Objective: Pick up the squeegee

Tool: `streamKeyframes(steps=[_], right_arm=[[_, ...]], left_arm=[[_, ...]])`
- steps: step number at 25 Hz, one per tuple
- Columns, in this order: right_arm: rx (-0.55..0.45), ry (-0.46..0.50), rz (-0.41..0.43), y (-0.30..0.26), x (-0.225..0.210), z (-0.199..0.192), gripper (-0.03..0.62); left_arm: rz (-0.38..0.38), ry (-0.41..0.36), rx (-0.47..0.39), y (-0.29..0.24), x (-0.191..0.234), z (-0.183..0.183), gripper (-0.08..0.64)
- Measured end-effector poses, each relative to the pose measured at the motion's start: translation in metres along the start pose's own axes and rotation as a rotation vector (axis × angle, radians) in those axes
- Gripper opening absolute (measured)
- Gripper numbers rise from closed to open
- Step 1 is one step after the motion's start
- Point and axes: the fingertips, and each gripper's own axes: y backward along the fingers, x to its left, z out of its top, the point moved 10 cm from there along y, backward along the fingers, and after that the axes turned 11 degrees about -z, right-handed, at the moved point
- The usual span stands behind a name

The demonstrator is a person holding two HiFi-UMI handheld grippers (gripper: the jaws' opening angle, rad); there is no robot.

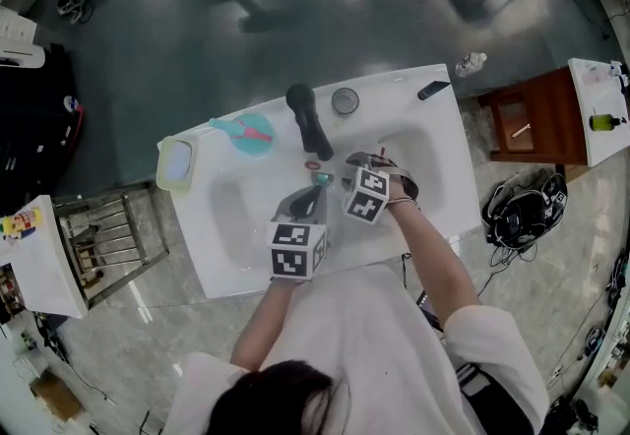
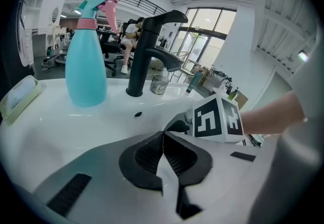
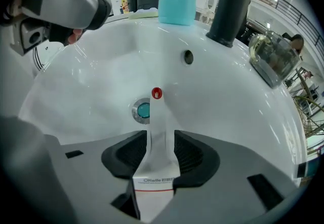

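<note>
Squeegee (image 3: 155,116): held in my right tongs (image 3: 161,143), over the white basin (image 3: 96,66), in the lower middle of the right gripper view.
Long axis: the handle runs straight along the tongs, away from the lens. Its red-ringed end points up-frame, just beside the drain (image 3: 143,110). The wider, labelled part lies nearest the camera, behind the pads.
Right tongs: closed on the handle, one pad pressed against each side, the narrow gap filled by it.
Left tongs (image 2: 163,140): pads meeting at their tips with nothing between them. They hang just beside the right tongs, whose marker cube fills the right centre of the left gripper view.
Nearer hand: the right has the grip; the left is spare.
Next move, as I judge it: a lift straight up out of the basin, keeping the handle's far end off the black faucet (image 3: 230,0) at the upper right.
Hidden: the blade end is cut off at the bottom edge. From the head view the cubes cover nearly all of the squeegee. I cannot tell whether its far end touches the basin.
</note>
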Motion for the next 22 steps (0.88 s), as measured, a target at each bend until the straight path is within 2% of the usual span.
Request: streamKeyframes(steps=[8, 13, 22], right_arm=[[0.040, 0.019, 0.039, -0.011, 0.006, 0.001, 0.175], [0.052, 0.040, 0.001, -0.016, 0.006, 0.001, 0.110], [0.071, 0.045, 0.007, -0.018, 0.006, 0.003, 0.101]], left_arm=[[0.005, 0.015, 0.007, -0.002, 0.007, 0.001, 0.025], [0.006, 0.019, 0.010, -0.002, 0.010, 0.001, 0.025], [0.021, 0.025, 0.011, 0.005, 0.018, -0.001, 0.025]])
